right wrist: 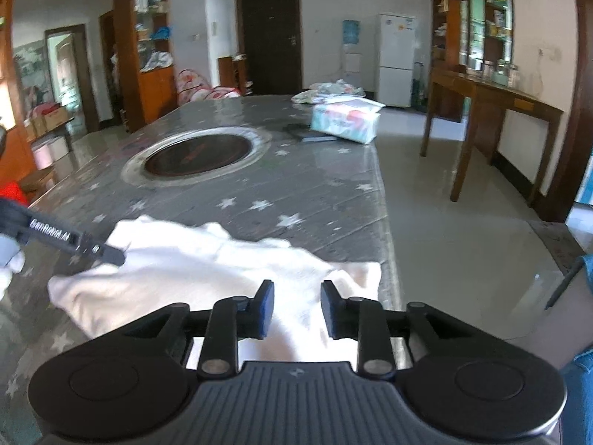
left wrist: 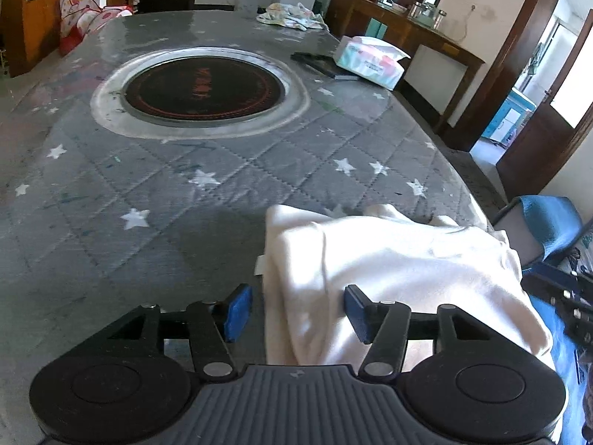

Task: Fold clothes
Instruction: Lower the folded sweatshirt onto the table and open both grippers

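Note:
A cream-white garment [left wrist: 389, 270] lies bunched on the near right part of the grey star-patterned table [left wrist: 148, 185], draping off the near edge. My left gripper [left wrist: 298, 311] is open, its jaws straddling the garment's left edge, nothing clamped. In the right wrist view the same garment [right wrist: 178, 270] spreads across the near table edge. My right gripper [right wrist: 296, 307] is open just above the cloth, holding nothing. The left gripper's body [right wrist: 55, 237] shows at the left of that view, over the cloth's left side.
A round black hotplate [left wrist: 204, 89] is set in the table's middle. A tissue pack [left wrist: 370, 59] and a dark flat object [left wrist: 318, 63] lie far right, a patterned cloth pile [left wrist: 289, 15] at the far end. A wooden side table [right wrist: 493, 111] stands right.

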Available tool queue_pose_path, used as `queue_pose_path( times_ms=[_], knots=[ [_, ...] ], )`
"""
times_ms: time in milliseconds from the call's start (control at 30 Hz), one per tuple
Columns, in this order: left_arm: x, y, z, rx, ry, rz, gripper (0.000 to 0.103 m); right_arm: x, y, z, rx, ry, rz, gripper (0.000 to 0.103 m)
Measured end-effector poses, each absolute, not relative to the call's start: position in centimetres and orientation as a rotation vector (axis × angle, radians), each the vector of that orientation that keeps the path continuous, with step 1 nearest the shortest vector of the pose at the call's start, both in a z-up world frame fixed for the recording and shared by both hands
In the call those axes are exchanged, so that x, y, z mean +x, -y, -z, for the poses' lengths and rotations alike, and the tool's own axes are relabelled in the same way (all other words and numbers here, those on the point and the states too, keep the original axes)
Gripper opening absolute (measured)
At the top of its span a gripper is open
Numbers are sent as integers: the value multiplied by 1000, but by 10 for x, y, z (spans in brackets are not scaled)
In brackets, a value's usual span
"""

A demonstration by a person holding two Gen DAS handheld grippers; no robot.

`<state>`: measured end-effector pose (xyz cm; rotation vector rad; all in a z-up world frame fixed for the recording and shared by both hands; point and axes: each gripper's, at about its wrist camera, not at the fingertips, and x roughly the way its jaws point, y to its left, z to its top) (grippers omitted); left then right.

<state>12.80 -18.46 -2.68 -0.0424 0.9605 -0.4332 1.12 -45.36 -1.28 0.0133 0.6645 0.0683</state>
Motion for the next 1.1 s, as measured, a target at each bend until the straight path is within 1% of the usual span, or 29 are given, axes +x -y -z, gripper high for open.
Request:
queue_pose_path(
  times_ms=[133, 200, 400, 567, 633, 700, 900, 1100],
  knots=[
    [124, 179, 25, -35, -947, 412, 60, 4, 437, 20, -18, -692, -124, 35],
    [122, 178, 23, -41, -942, 409, 60, 0, 428, 23, -39, -702, -153, 40],
    [103, 180, 9, -34, -892, 440, 61, -10, 404, 31, -91, -711, -206, 42],
    [83, 184, 12, 4, -876, 471, 63, -20, 393, 35, -147, -706, -215, 44],
    [77, 185, 16, 25, -873, 471, 67, -24, 391, 35, -159, -706, -223, 47],
    [74, 184, 21, 42, -875, 469, 69, -26, 389, 35, -174, -716, -238, 51],
    [72, 176, 31, 46, -887, 457, 72, -22, 393, 28, -143, -735, -276, 52],
    [70, 173, 29, 57, -875, 458, 72, 9, 411, 11, -81, -706, -219, 52]
  ],
)
